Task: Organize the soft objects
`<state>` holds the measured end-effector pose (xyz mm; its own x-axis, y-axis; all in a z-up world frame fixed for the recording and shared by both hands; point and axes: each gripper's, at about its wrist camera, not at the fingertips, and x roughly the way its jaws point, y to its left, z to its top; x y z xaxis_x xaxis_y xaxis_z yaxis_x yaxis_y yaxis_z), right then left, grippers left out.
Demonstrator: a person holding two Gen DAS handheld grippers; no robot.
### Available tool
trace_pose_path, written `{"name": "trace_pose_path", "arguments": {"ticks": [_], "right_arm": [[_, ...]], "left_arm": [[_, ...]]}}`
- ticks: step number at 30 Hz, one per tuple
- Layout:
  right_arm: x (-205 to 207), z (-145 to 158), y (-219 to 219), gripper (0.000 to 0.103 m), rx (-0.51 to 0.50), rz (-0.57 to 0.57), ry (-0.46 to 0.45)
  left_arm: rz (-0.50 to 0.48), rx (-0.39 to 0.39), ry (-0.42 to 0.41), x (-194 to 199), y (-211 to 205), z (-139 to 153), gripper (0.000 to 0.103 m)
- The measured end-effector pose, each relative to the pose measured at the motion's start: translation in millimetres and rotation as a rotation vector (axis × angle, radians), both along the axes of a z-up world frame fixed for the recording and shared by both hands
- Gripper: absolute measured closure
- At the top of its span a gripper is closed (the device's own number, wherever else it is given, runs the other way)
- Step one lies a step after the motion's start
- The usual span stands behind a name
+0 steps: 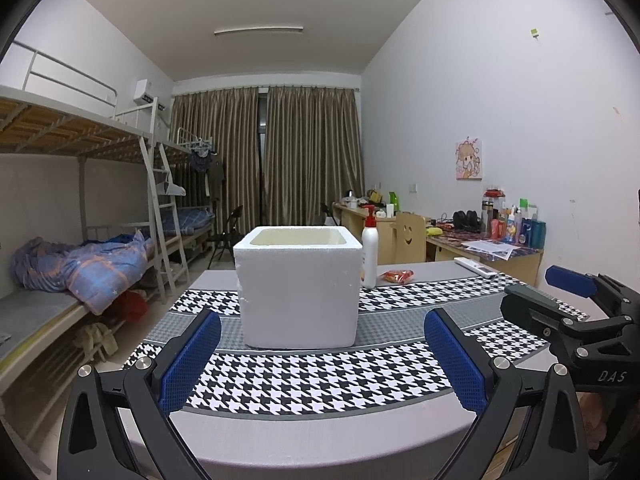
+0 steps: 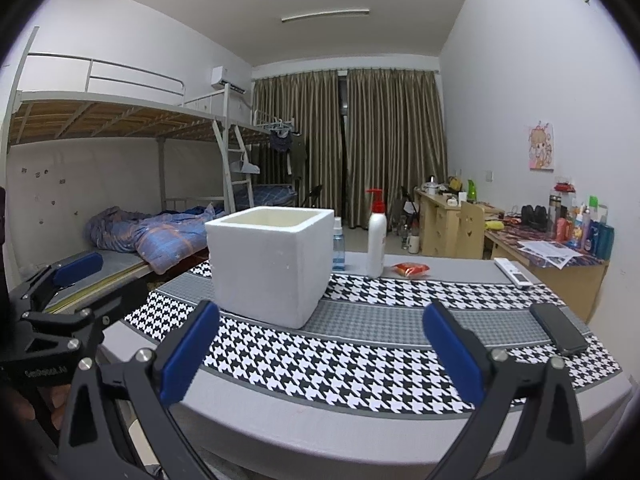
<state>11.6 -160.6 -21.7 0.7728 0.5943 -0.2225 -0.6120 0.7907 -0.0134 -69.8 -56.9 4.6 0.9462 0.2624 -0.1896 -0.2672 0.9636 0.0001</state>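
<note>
Hovering level, both grippers (image 1: 322, 354) (image 2: 318, 350) wide apart, facing foam box (image 1: 298, 288).

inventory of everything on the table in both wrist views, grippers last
foam box: 1, white, open top, mid-table on the mat
houndstooth mat: 1, black, white and grey, across the table
table: 1, grey
pump bottle: 1, white with red pump, behind the box to its right
spray bottle: 1, clear blue, behind the box, right wrist view only
snack packet: 1, red-orange, right of the pump bottle
remote: 1, white, far right
phone: 1, black, right end of the mat
left gripper: blue pads, open, empty
right gripper: blue pads, open, empty
</note>
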Motion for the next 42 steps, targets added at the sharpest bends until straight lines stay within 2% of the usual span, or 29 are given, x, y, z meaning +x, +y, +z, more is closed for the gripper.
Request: {"name": "trace_pose_path", "arguments": {"ticks": [42], "right_arm": [[6.8,-6.0,-1.7,0.000,-0.016,-0.027,0.009]], "left_arm": [[-0.021,0.015,0.032,-0.5,-2.6,-7.8,0.001]]}}
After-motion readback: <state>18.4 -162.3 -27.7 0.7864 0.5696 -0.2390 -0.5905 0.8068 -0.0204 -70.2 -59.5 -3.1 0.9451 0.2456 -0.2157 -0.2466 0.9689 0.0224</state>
